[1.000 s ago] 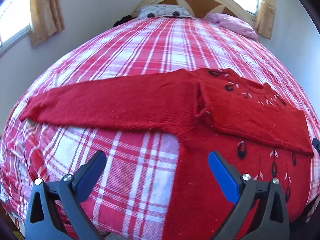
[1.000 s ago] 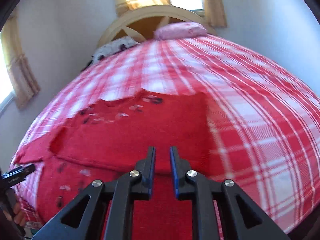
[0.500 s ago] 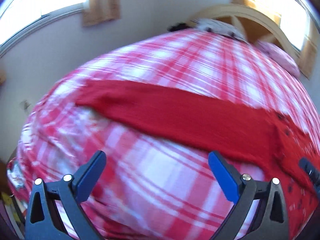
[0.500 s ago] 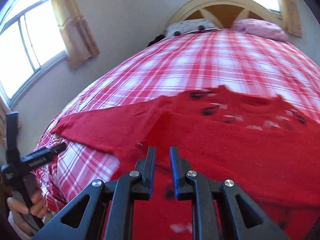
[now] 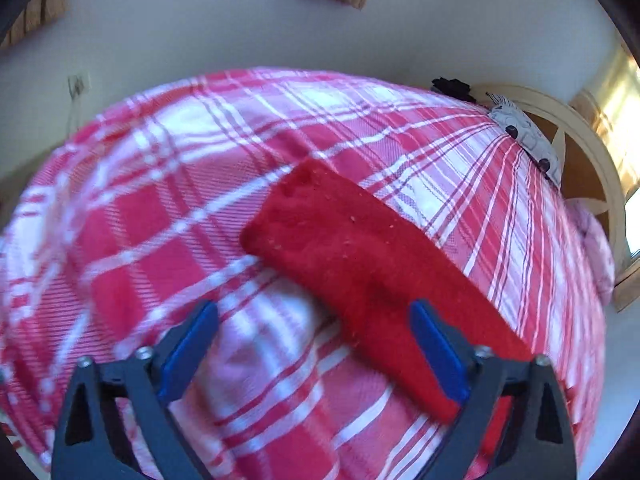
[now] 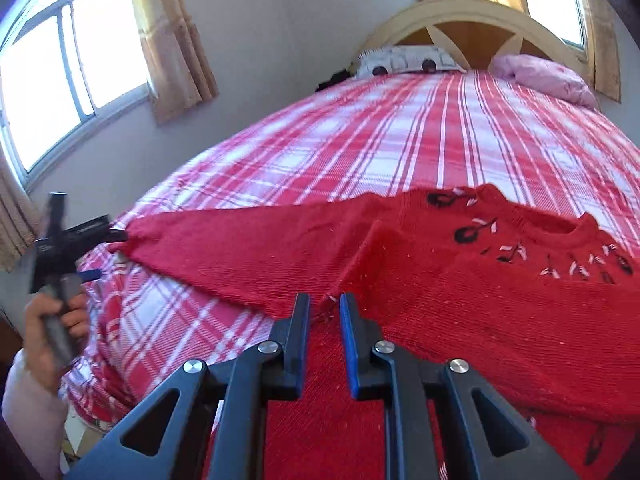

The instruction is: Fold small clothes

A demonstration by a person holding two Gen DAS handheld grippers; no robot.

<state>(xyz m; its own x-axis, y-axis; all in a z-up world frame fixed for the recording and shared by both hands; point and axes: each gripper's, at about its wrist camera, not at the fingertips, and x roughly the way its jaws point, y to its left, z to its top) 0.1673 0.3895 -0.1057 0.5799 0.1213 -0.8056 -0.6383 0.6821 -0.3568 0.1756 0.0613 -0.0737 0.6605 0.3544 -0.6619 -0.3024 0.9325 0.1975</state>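
Note:
A red knit sweater (image 6: 460, 304) with black and white stitched marks lies flat on the bed, its right sleeve folded across the chest. Its other sleeve (image 5: 360, 264) stretches out to the left, the cuff end toward the bed's side edge. My left gripper (image 5: 316, 344) is wide open just above that sleeve near the cuff; it also shows in the right wrist view (image 6: 108, 252) at the sleeve end. My right gripper (image 6: 324, 312) is nearly shut with a narrow gap and holds nothing, hovering over the sweater near the armpit.
The bed has a red and white plaid cover (image 6: 360, 148). Pillows (image 6: 404, 60) and a cream headboard (image 6: 480, 16) are at the far end. A wall with a window and curtains (image 6: 172, 40) runs along the left side of the bed.
My left gripper has swung left along the outstretched sleeve to its cuff end. My right gripper has turned left to face the armpit area; its jaws have not changed.

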